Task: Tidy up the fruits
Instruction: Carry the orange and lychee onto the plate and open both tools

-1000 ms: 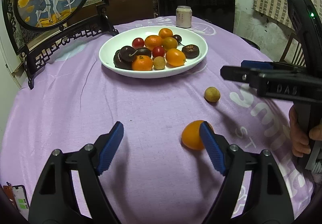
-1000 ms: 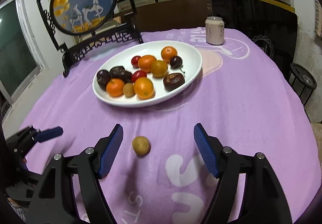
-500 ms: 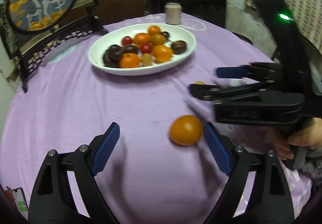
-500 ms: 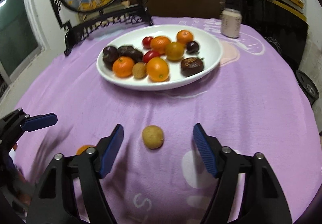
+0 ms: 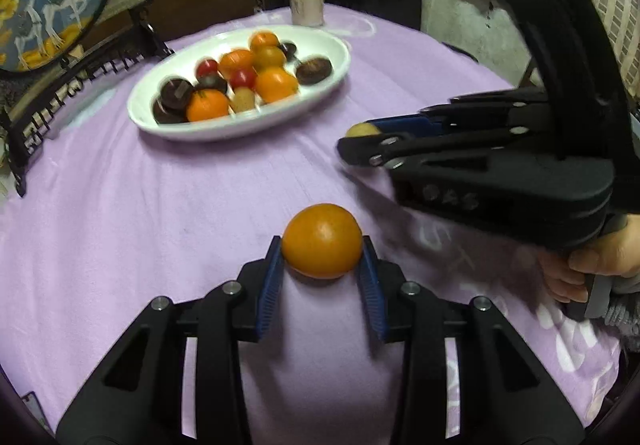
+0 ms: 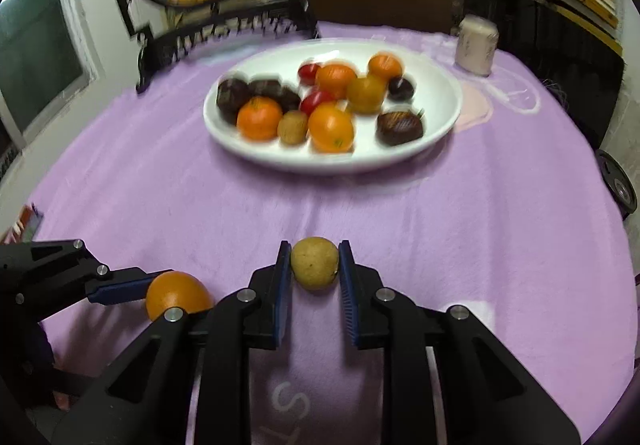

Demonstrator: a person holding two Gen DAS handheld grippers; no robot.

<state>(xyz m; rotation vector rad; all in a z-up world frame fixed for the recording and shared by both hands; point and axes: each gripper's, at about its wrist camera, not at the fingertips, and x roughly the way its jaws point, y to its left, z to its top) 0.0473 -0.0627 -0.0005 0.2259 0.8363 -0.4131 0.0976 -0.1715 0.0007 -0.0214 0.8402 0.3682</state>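
The left tongs [image 5: 322, 257] have just been closing and now grip the orange [image 5: 322, 241] between their blue pads, on the purple-clothed surface [image 5: 160, 213] on the near side of the white plate [image 5: 340, 57]. The right tongs [image 6: 314, 265] have also just been closing and now clamp the small tan fruit [image 6: 315, 263], likewise on the near side of the plate, with the orange just beside them. The plate itself carries a blurred heap of orange, red and dark fruits [image 6: 320, 105], and a pale can [image 6: 476, 45] stands beyond the plate.

The right gripper [image 5: 362, 143] body reads perhaps "DAS"; the purple cloth [image 6: 500, 245] shows "ST".
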